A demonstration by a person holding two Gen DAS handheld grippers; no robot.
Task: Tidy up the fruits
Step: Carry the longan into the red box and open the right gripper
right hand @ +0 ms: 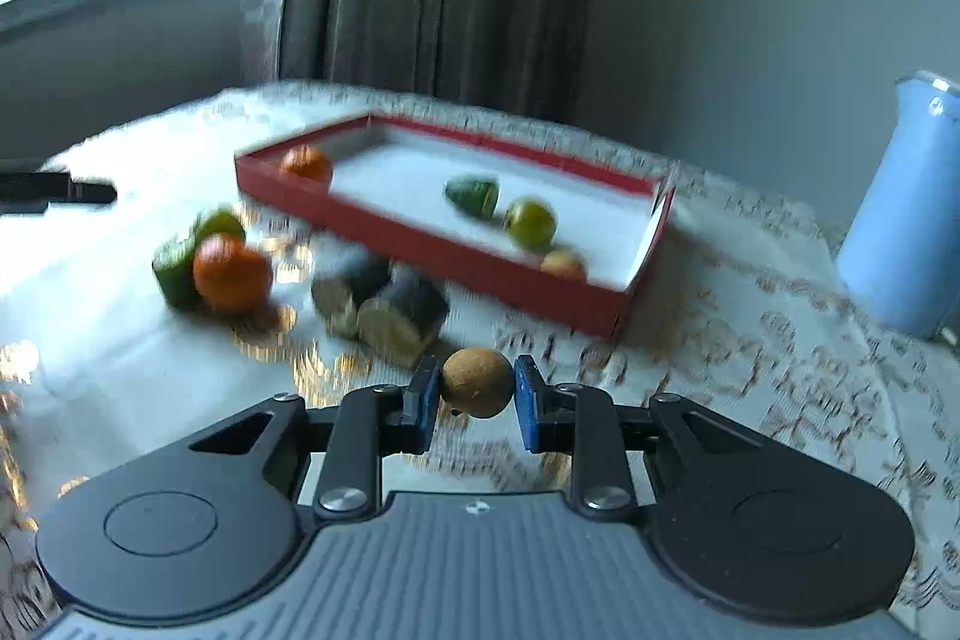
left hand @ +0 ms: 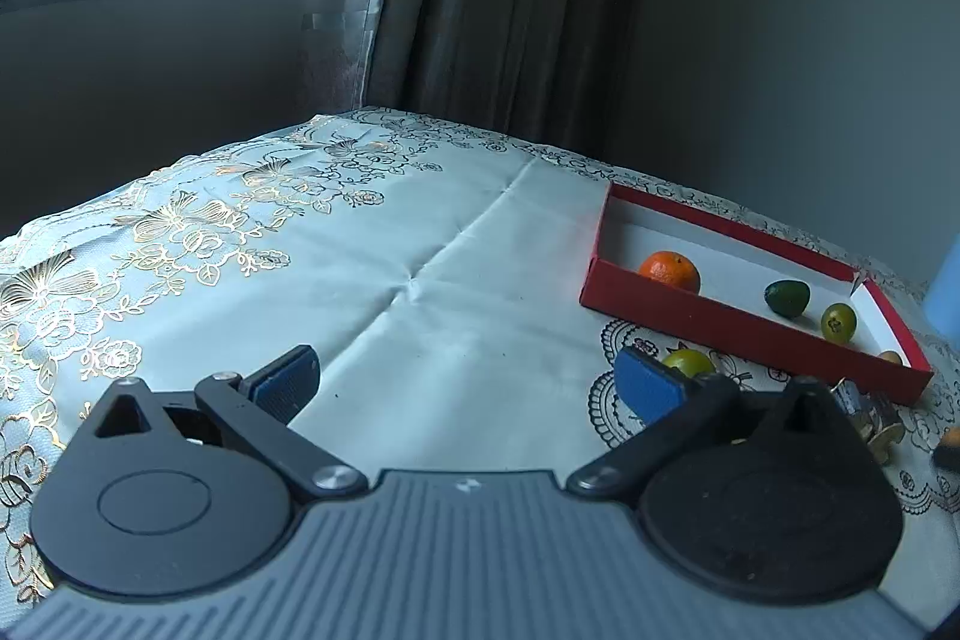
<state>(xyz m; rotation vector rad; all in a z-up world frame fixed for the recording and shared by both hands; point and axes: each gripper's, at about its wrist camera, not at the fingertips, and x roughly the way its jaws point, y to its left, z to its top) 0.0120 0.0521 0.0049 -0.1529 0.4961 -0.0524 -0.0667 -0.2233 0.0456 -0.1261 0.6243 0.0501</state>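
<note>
Right wrist: right claw (right hand: 477, 394) level, clamps brown fruit (right hand: 477, 382); left claw (left hand: 465, 388) spread wide, low over tbl

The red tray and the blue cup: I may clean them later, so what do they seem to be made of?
The red tray looks like matte cardboard: thin folded walls, white inside, one corner flap gaping open. The blue cup looks like smooth coated metal or plastic, with a soft sheen and a pale shiny rim; the blur leaves that open.
</note>
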